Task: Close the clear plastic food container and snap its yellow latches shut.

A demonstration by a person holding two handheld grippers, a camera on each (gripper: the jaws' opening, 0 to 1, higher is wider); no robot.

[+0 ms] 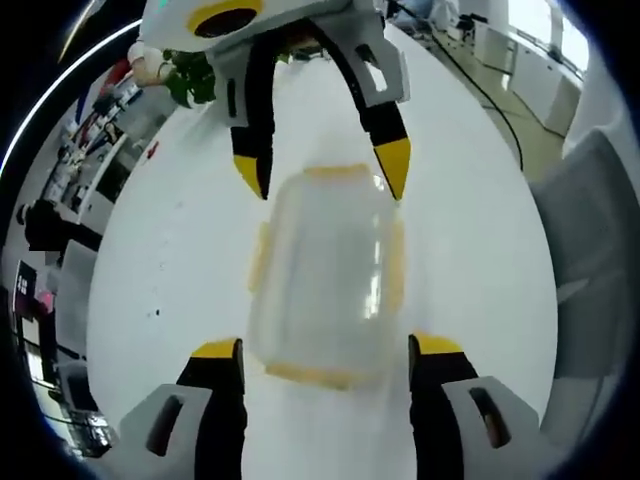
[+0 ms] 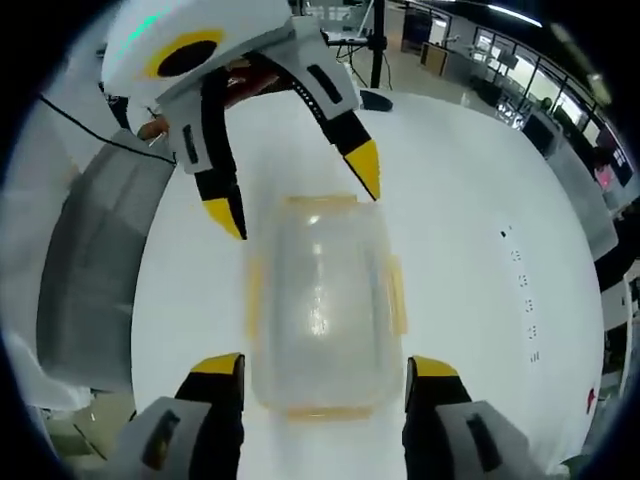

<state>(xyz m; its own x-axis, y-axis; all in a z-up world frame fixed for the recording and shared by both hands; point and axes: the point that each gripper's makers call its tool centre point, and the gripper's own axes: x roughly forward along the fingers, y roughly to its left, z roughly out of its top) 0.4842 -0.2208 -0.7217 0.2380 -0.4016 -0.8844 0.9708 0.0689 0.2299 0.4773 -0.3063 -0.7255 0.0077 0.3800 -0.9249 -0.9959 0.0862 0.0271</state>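
Facing across the clear food container (image 1: 325, 275) on the white bench (image 1: 180, 260), both hand-held grippers (image 1: 325, 350) (image 2: 312, 362) spread apart, ready for its yellow latches (image 1: 398, 262).

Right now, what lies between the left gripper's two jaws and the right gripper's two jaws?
The clear container with yellow latches lies there on the white table. The left gripper faces the right gripper across it in the left gripper view.
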